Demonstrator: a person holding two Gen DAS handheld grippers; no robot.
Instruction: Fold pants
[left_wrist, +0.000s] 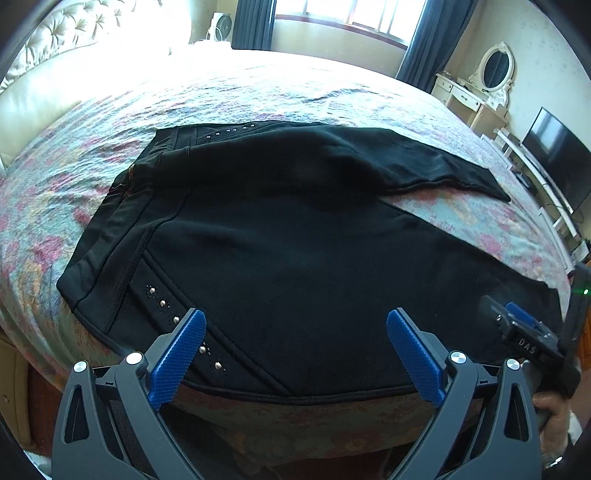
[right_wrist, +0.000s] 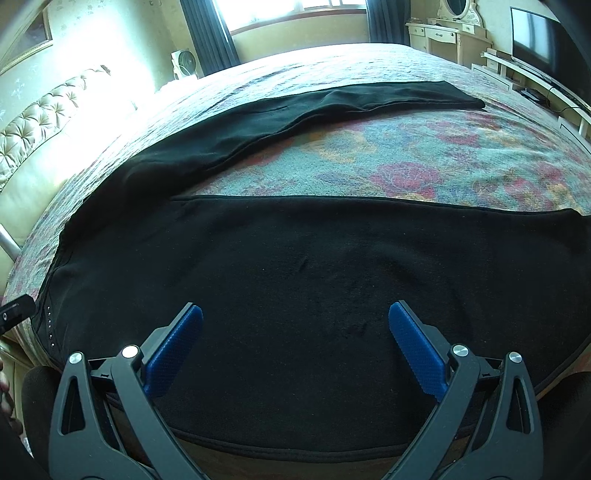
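Black pants (left_wrist: 288, 229) with silver studs lie spread flat on the floral bedspread, waistband to the left and the two legs splayed apart to the right. My left gripper (left_wrist: 295, 321) is open and empty over the near hip edge. In the right wrist view the near leg (right_wrist: 332, 273) fills the foreground and the far leg (right_wrist: 332, 107) stretches away. My right gripper (right_wrist: 295, 317) is open and empty above the near leg; it also shows in the left wrist view (left_wrist: 524, 325) at the right.
The bed (left_wrist: 258, 88) carries a floral spread, with a tufted cream headboard (right_wrist: 48, 114) to the left. A dressing table with mirror (left_wrist: 491, 77) and a TV (left_wrist: 557, 155) stand beyond the bed's right side. A fan (right_wrist: 183, 62) stands by the window.
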